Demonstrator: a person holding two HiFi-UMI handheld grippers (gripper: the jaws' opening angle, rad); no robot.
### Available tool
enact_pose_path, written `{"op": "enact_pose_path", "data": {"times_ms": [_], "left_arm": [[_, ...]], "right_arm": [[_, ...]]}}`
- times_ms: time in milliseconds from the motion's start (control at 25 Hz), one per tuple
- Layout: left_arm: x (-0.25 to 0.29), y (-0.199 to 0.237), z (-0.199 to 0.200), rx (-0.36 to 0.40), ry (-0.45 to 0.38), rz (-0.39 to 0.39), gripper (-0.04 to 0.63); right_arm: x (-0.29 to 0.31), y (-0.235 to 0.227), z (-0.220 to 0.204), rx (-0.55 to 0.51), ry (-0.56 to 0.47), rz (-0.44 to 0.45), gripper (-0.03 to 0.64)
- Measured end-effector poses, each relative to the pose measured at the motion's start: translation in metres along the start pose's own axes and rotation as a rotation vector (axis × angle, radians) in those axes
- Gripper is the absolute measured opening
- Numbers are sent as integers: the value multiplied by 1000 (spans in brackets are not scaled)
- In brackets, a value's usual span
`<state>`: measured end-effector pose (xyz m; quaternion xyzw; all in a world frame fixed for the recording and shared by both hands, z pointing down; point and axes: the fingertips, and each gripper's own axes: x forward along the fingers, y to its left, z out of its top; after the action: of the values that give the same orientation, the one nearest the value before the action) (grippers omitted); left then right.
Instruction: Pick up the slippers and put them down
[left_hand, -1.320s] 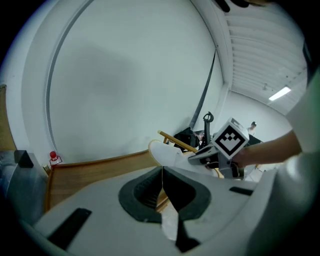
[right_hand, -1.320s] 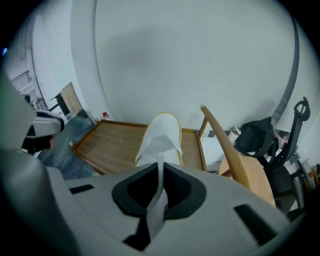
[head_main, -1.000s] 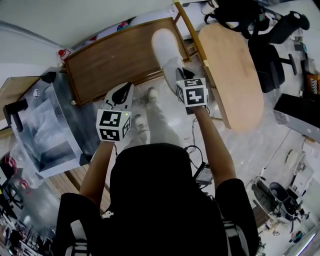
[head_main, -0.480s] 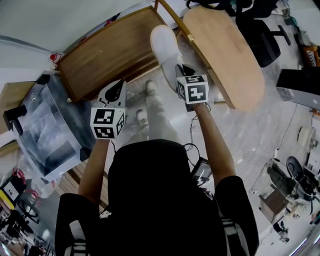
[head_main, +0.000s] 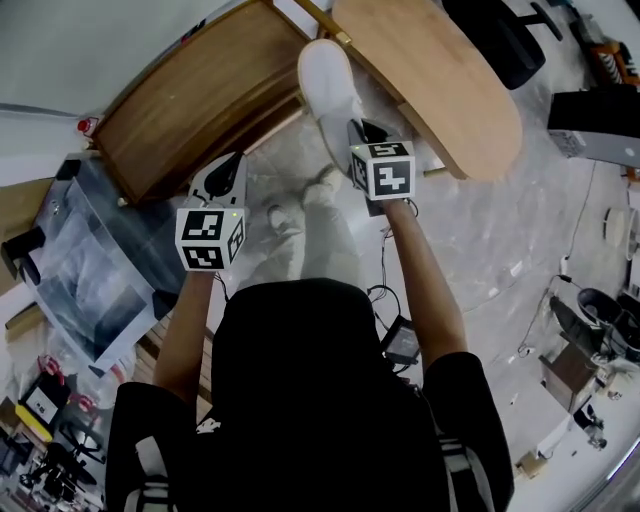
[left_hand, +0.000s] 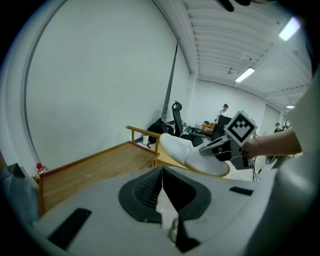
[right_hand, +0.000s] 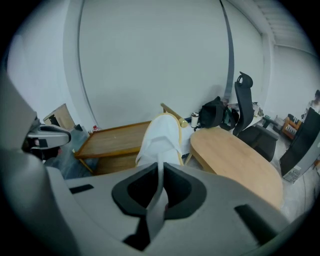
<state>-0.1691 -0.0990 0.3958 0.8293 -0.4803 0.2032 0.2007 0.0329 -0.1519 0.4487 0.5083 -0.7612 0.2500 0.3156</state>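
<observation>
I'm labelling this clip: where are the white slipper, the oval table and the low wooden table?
white slipper (head_main: 330, 92): head view, its middle.
oval table (head_main: 432, 82): head view, bare top.
low wooden table (head_main: 190, 100): head view, bare top.

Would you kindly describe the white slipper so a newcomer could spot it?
Find the oval wooden tabletop at the head view's upper right. Between it and the rimmed wooden tray, the white slipper juts from the right gripper: pale and soft between brown boards.
</observation>
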Motion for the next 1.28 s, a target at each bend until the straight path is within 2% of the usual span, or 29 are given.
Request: {"op": "enact_pose_path", "data": {"times_ms": [280,600,920,1280], "left_arm": [[17,-25,-2,20,19,-39,8],[48,-66,-6,-1,36,-39,8],[66,-109,-43,-12,88,-40,8],[98,-131,-93,-36,128,-27,8]], "right_arm": [[-19,-29,-30,42,20,-37,12],[-30,-69,-72,66,63,-32,12],[-41,-89,-114,86,107,-12,12],[-21,-108,-168,111,138,16,12]]}}
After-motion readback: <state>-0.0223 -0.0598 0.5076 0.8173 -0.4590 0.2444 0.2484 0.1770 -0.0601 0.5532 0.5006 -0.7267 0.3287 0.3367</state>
